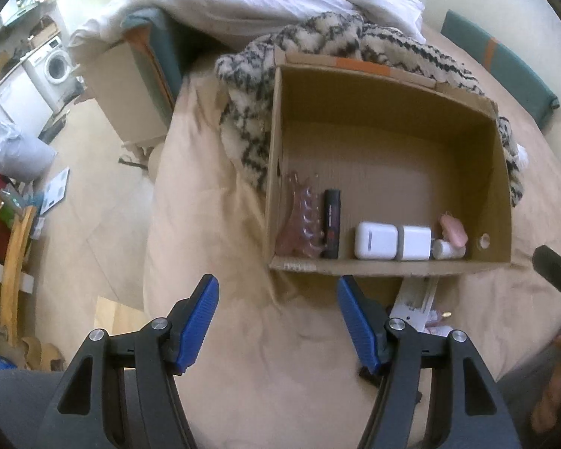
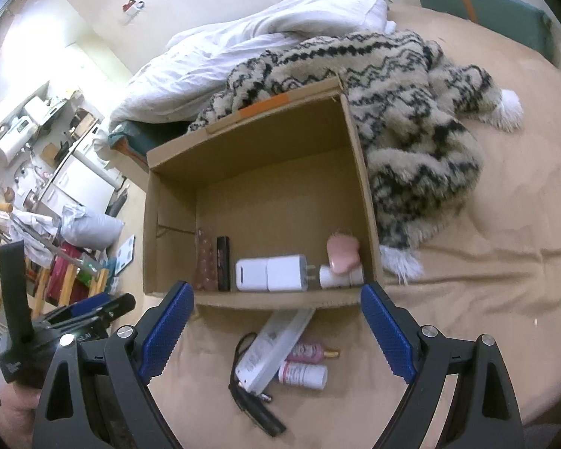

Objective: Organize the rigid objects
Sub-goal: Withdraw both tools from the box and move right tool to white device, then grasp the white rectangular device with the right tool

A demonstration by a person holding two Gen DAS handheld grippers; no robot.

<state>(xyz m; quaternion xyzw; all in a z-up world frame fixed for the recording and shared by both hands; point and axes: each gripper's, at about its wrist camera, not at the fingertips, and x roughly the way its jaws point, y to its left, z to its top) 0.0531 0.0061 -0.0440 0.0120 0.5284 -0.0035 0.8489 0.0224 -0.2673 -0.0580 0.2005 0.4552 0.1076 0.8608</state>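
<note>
An open cardboard box [image 1: 385,112] [image 2: 243,157] stands on the beige bed. Along its near wall lie a pink hair claw [image 1: 299,224] [image 2: 202,262], a black tube [image 1: 332,222] [image 2: 223,262], a white case [image 1: 376,240] [image 2: 251,275], a white charger [image 1: 415,242] [image 2: 286,273], a small white bottle [image 1: 445,249] [image 2: 331,277] and a pink object [image 1: 454,230] [image 2: 342,254]. On the sheet in front of the box lie a flat white package [image 2: 273,348], two pink-labelled bottles [image 2: 303,374] and a black cable [image 2: 258,408]. My left gripper [image 1: 276,288] is open above bare sheet, left of these. My right gripper [image 2: 276,292] is open above them, holding nothing.
A black-and-cream fluffy blanket [image 2: 411,119] [image 1: 250,86] wraps round the far and right sides of the box. A white duvet [image 1: 243,0] is heaped behind it. The bed's left edge [image 1: 157,202] drops to the floor, with a wooden chair [image 1: 11,262] and clutter beyond.
</note>
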